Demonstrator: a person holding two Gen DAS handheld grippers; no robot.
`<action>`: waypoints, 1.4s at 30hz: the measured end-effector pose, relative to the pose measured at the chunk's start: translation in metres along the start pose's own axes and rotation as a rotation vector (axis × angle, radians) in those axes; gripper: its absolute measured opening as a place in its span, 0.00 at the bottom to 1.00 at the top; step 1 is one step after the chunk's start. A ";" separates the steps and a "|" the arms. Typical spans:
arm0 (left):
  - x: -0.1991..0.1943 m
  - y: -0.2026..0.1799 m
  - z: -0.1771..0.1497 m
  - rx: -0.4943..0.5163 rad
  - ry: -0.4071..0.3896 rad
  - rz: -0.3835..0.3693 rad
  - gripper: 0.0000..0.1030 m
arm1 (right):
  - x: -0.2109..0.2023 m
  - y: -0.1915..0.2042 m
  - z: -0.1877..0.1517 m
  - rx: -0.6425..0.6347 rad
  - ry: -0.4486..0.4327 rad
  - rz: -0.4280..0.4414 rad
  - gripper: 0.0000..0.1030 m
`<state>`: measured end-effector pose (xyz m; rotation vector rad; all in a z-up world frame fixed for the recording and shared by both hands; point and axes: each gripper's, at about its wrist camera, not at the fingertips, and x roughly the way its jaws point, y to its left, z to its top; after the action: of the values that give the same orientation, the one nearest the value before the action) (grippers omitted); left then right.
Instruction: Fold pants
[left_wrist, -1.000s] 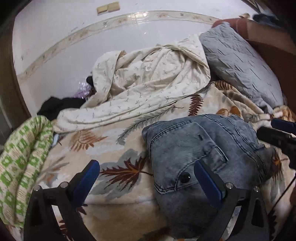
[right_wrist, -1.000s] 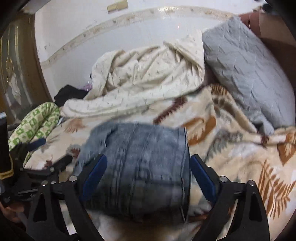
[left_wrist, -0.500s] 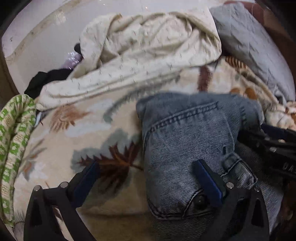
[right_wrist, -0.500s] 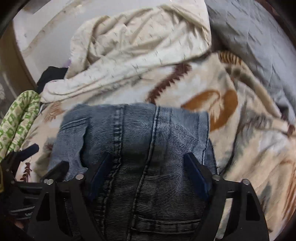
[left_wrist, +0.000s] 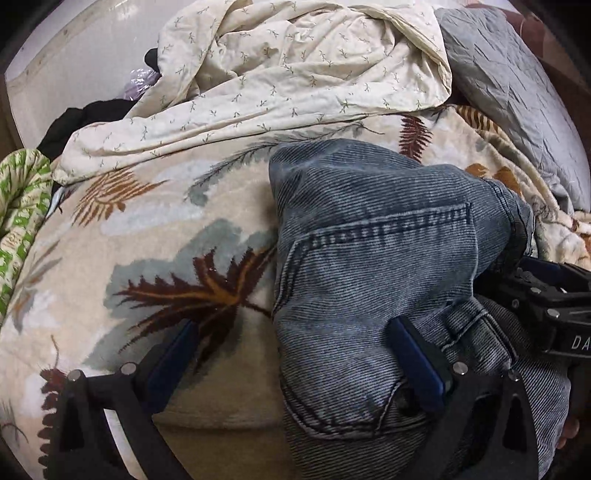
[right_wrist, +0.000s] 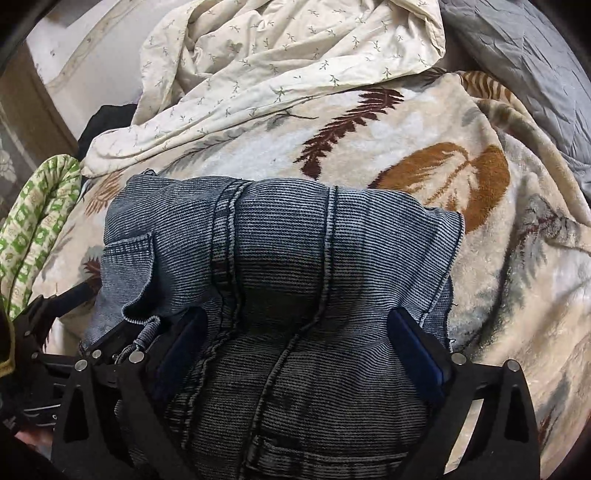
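The blue denim pants (left_wrist: 376, 258) lie in a folded bundle on the leaf-patterned blanket (left_wrist: 155, 229). My left gripper (left_wrist: 295, 362) is open; its right finger (left_wrist: 413, 362) presses on the denim near a button and its left finger (left_wrist: 173, 354) is over the blanket. In the right wrist view the pants (right_wrist: 280, 258) fill the middle. My right gripper (right_wrist: 299, 350) is open, with both fingers resting on the bundle's top. The right gripper also shows at the right edge of the left wrist view (left_wrist: 554, 306).
A cream sprigged sheet (left_wrist: 288, 74) is heaped behind the pants. A grey quilted pillow (left_wrist: 517, 81) lies at the back right. A green-and-white patterned cloth (left_wrist: 22, 206) and dark clothing (left_wrist: 77, 118) lie at the left, by the wall.
Both grippers have moved forward and down onto the pants. The bundle now looms larger and lies under the fingers in both views.
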<state>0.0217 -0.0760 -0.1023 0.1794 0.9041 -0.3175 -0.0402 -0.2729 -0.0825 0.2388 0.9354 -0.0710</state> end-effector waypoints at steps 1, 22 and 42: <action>-0.002 0.001 0.000 -0.008 -0.007 -0.009 1.00 | 0.000 0.000 0.002 0.002 -0.003 0.006 0.97; -0.082 -0.005 -0.020 0.176 -0.062 -0.069 1.00 | -0.120 -0.005 -0.032 0.074 -0.209 0.103 0.95; -0.054 -0.007 -0.037 0.178 0.054 -0.065 1.00 | -0.063 0.017 -0.042 -0.063 -0.009 0.057 0.51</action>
<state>-0.0393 -0.0611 -0.0820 0.3250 0.9363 -0.4557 -0.1085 -0.2492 -0.0528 0.2067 0.9197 0.0098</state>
